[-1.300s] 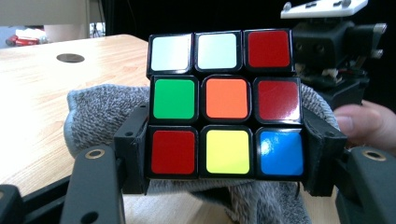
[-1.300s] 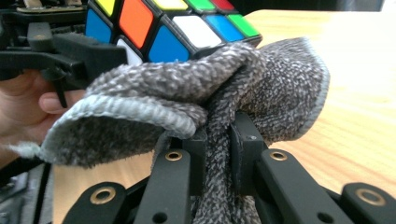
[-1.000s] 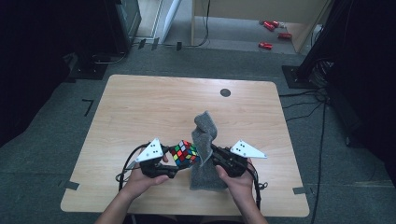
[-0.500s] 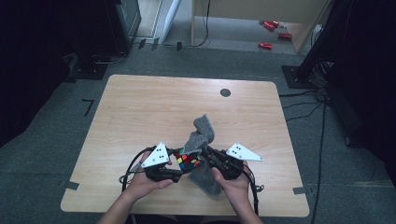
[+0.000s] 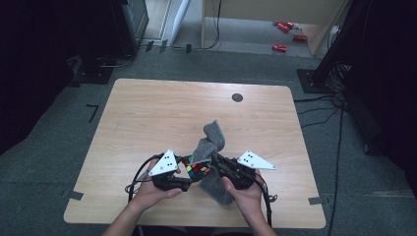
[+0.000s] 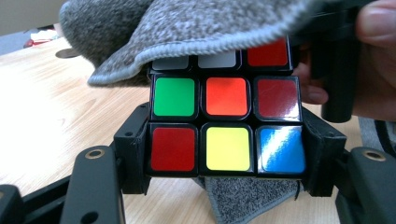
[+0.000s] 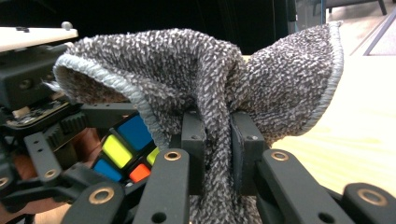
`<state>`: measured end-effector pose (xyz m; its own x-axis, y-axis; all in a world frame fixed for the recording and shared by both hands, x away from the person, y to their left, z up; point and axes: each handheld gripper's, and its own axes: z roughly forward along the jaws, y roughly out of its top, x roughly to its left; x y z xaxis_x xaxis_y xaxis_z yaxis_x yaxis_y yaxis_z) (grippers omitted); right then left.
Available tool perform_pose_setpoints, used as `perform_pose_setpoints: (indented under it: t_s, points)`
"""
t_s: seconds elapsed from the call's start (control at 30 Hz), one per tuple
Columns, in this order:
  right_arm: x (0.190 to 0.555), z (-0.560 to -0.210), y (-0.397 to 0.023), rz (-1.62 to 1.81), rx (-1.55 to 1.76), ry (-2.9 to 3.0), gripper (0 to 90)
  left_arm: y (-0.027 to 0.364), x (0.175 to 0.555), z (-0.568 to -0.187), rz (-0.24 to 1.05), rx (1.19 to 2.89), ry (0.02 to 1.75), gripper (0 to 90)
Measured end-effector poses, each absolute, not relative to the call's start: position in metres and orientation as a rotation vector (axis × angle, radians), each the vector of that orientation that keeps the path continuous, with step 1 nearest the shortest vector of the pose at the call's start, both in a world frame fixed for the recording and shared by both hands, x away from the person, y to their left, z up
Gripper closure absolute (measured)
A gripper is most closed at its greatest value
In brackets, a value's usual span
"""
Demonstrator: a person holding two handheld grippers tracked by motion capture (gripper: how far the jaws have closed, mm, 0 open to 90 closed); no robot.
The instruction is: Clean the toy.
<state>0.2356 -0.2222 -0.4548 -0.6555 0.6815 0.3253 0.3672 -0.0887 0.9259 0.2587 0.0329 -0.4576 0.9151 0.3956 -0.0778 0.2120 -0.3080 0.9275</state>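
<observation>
The grey terry cloth is soft and limp — it folds wherever I pinch it, so I take it by a gathered bunch near its stitched hem, where the pile bulks up and won't slip out. My right gripper has its jaws nearly together, clamped on that bunch, and the cloth droops forward over the top of the multicoloured plastic puzzle cube. The cube is rigid, light and glossy, likely slick on its stickers, so I judge flat pressure on opposite faces the safest hold; my left gripper has it squeezed side to side, jaws at a middling width. All of this sits near my edge of the pale wooden table, just in front of my hands, more cloth lying under the cube.
</observation>
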Motion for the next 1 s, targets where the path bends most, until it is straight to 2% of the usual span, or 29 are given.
perform_pose_setpoints:
  t_s: [0.27,0.57,0.83,1.0]
  points:
    - [0.227,-0.438,-0.215,1.934,1.108,1.918,79.3,0.026,0.254,-0.458,0.23,1.915,0.43,34.6]
    - [0.237,-0.452,-0.223,1.833,1.204,1.941,79.2,0.031,0.256,-0.456,0.247,1.899,0.457,34.6]
    - [0.227,-0.433,-0.216,1.887,1.113,1.938,79.0,0.024,0.252,-0.457,0.247,1.91,0.429,34.6]
    - [0.234,-0.444,-0.223,1.853,1.177,1.926,79.0,0.031,0.254,-0.452,0.237,1.878,0.436,34.6]
